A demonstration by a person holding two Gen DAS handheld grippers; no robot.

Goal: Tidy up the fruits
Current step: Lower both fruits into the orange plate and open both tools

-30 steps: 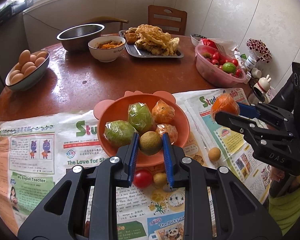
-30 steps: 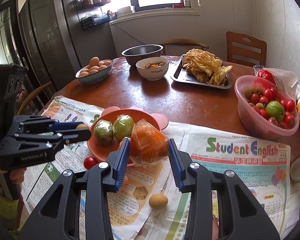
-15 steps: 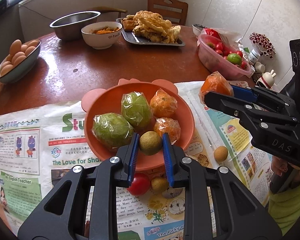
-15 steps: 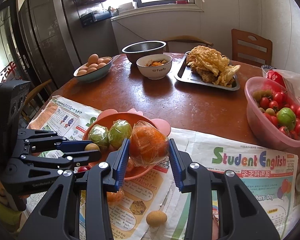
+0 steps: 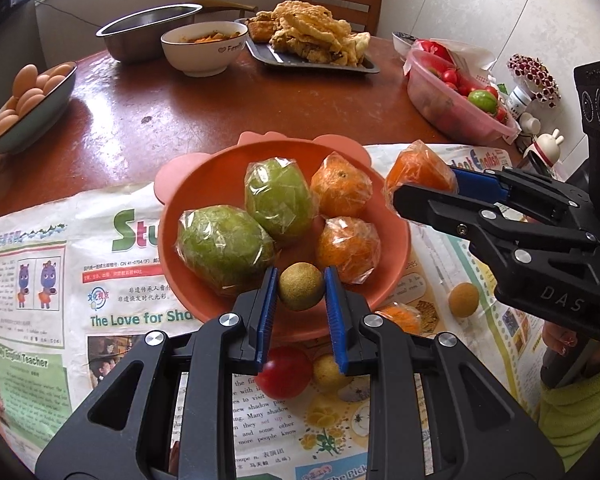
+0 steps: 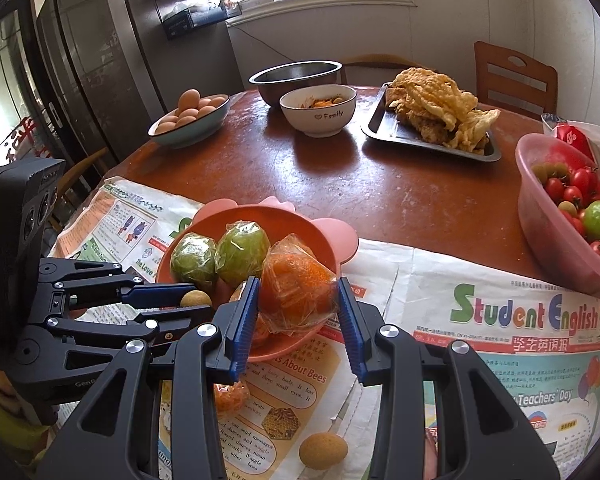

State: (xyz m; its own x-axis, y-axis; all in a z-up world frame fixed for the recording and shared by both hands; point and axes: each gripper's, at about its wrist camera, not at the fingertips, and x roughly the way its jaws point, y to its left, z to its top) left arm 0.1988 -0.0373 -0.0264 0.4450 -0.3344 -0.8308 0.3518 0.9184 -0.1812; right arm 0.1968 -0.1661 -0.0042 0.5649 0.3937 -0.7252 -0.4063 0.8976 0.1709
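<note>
An orange plate (image 5: 204,288) (image 6: 332,240) on newspaper holds two wrapped green fruits (image 5: 224,248) and two wrapped oranges (image 5: 340,190). My left gripper (image 5: 301,288) is shut on a small brown-green round fruit (image 5: 301,286) and holds it over the plate's near rim. My right gripper (image 6: 298,300) is shut on a wrapped orange (image 6: 296,284), which also shows in the left wrist view (image 5: 418,172), over the plate's right rim. A red tomato (image 5: 285,372), a small yellow fruit (image 5: 328,370), another brown fruit (image 5: 463,300) (image 6: 323,450) and a wrapped orange (image 6: 231,396) lie on the paper.
A pink tub of tomatoes (image 5: 452,108) (image 6: 556,240) stands at the right. Farther back are a bowl of eggs (image 5: 28,108), a steel bowl (image 5: 148,32), a white bowl (image 5: 202,50) and a tray of fried food (image 5: 312,44). Small bottles and a rabbit figure (image 5: 544,148) stand at the table's right edge.
Both grippers have moved forward and closer over the orange plate with their fruits still held. The right gripper's orange is now at the plate's right rim.
</note>
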